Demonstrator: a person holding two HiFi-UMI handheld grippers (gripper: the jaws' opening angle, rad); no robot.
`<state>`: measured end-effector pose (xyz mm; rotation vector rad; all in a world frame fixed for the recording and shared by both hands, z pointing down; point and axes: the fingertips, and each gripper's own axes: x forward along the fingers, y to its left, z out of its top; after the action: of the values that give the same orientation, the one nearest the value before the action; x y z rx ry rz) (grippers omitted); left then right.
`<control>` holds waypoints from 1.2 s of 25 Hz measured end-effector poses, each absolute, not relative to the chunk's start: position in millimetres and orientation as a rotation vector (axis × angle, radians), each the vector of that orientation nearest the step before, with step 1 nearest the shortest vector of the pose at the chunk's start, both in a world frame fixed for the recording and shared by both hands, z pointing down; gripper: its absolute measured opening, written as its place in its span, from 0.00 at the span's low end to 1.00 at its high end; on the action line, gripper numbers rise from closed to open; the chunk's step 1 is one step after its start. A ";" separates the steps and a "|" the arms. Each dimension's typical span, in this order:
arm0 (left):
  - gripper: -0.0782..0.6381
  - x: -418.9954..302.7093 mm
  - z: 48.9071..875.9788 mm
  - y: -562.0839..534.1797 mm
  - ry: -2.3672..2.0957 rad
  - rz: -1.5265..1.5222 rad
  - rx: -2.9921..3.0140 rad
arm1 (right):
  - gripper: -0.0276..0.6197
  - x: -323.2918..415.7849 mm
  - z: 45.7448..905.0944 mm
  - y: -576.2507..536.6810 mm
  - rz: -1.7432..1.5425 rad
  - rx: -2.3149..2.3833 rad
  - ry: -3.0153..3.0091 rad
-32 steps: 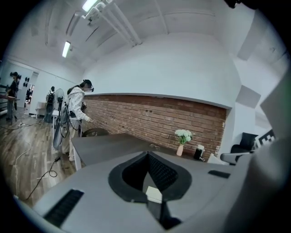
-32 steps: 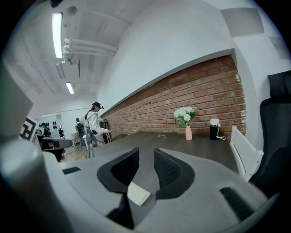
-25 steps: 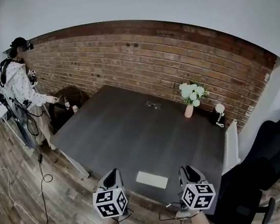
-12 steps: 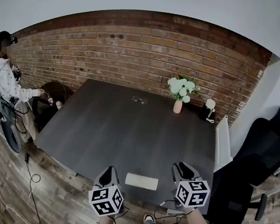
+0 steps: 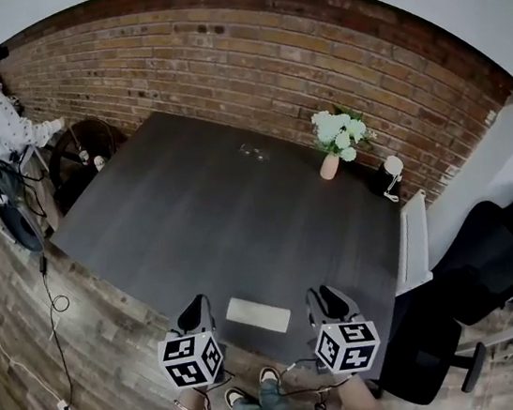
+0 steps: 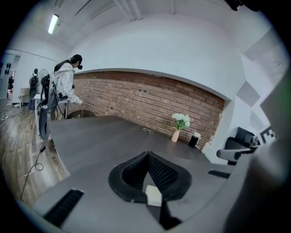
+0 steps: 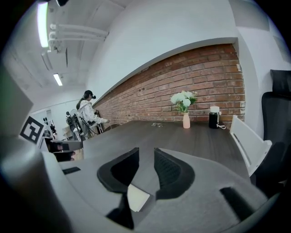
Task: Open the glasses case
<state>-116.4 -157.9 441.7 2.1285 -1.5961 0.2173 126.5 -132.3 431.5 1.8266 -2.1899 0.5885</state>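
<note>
Broad dark grey rectangular table (image 5: 220,214) before a red brick wall (image 5: 218,63). Held low at the near edge: left gripper (image 5: 195,306), jaws pressed together on nothing; right gripper (image 5: 324,296), jaws slightly parted, empty. Between the two, touching neither, flat pale rectangular glasses case (image 5: 258,314) on the tabletop.

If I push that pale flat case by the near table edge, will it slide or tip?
The case lies flat, so it would probably slide, not tip. It sits near the edge of the table, so a pull toward you might drop it.
</note>
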 end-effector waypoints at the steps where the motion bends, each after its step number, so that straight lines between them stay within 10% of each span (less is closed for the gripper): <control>1: 0.10 -117.0 450.6 -156.3 -1.588 0.232 2.116 | 0.21 123.0 438.4 -131.5 0.602 1.811 -2.186; 30: 0.10 -82.3 607.2 -117.6 -1.351 0.558 2.033 | 0.22 87.9 585.0 -73.4 0.762 1.535 -2.045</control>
<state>-82.3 -117.6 607.2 2.0332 -1.3514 0.5577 87.9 -73.4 585.0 1.5347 -2.0447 0.7621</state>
